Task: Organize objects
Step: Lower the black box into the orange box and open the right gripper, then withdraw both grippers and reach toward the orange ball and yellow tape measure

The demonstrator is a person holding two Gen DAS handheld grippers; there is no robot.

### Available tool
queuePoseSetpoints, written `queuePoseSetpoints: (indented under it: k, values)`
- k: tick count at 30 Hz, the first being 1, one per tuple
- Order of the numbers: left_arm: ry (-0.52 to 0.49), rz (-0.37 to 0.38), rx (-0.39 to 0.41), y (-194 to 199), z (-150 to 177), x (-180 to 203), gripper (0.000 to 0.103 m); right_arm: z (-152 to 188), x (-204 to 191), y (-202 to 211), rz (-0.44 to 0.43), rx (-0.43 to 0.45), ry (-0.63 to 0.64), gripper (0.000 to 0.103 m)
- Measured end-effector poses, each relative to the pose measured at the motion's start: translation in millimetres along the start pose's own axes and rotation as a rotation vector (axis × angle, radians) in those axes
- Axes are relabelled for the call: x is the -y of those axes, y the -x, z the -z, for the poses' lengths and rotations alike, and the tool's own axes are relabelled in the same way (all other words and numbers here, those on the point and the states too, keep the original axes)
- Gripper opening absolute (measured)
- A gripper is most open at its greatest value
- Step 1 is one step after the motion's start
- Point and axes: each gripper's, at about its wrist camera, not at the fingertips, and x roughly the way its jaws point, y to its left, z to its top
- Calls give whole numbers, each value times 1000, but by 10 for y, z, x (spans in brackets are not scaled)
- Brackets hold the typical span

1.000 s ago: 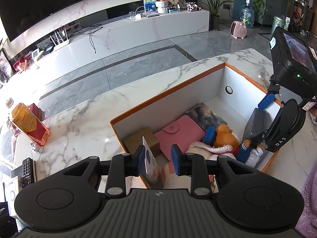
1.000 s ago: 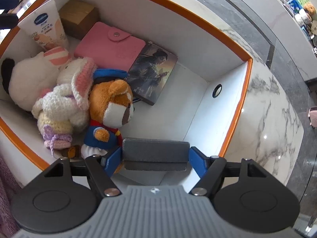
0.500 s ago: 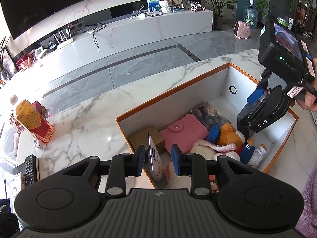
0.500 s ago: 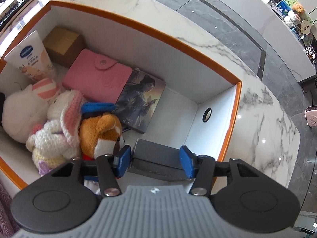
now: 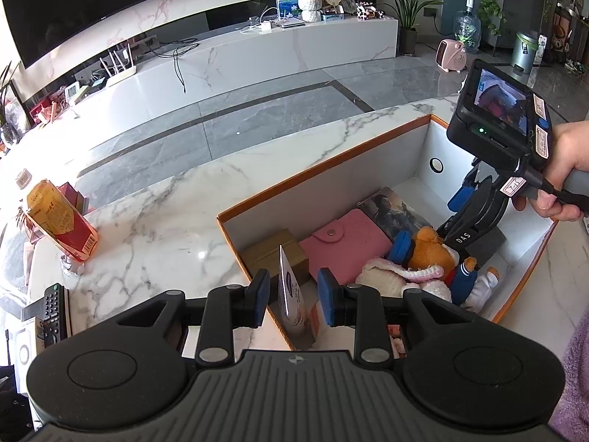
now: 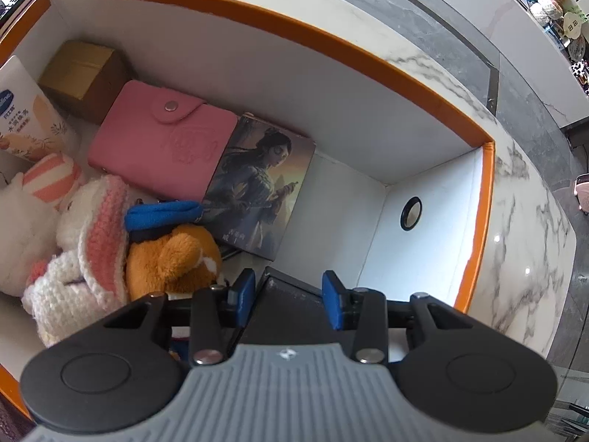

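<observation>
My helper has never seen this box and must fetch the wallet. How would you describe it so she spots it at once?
Look inside the orange-rimmed white box on the marble counter. Against its long far wall, between a small brown cardboard carton and a dark illustrated book showing a woman, lies the flat pink snap-button wallet. It is the only smooth pink item there, closed with one metal stud.

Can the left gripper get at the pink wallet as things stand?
Probably not directly. The left gripper is open around the upright cream tube, and the brown box stands beyond; the pink wallet lies flat further in, its top uncovered.
</observation>
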Motion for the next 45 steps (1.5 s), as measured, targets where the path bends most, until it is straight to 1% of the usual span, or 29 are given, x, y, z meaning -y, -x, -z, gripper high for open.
queuePoseSetpoints:
  k: [5,9,13,16,18,21,22,25,27,30,33,35,37,39,42,44,45]
  values:
    - [16,14,5,-27,10,14,34,-2,73,96,-13,19,-18,44]
    - [3,20,8,-3,15,68,34,34,81,203,-11,38,-20,44]
    - [6,29,28,86,6,127,34,86,100,310,-21,62,-42,45]
    - [7,47,52,210,30,202,34,195,138,458,-57,99,-90,45]
    - [5,59,75,313,73,275,34,365,95,594,-85,151,-136,45]
    - [5,72,114,482,172,430,34,663,29,820,-134,255,-183,45]
    - [3,76,127,536,212,489,34,773,-14,827,-142,290,-191,45]
    - [5,95,164,691,336,646,34,1036,-128,969,-117,416,-200,45]
    - [19,101,182,777,412,728,34,1218,-184,1047,-95,487,-229,45]
    - [44,96,211,861,538,837,34,1503,-201,1113,-110,564,-291,45]
    - [80,119,203,826,689,934,34,1803,-303,1141,-102,618,-314,45]
    - [103,136,179,732,792,994,34,1956,-358,1100,-104,628,-320,45]
    - [113,130,146,609,888,1070,34,2083,-424,984,-119,622,-329,45]
    - [103,125,121,491,972,1137,34,2157,-492,837,-122,602,-337,43]
    - [103,119,110,366,1072,1208,34,2225,-572,650,-130,582,-360,41]
    - [99,111,107,303,1123,1266,41,2242,-618,560,-136,577,-362,41]
    - [88,103,107,281,1146,1299,47,2248,-641,526,-139,580,-358,41]
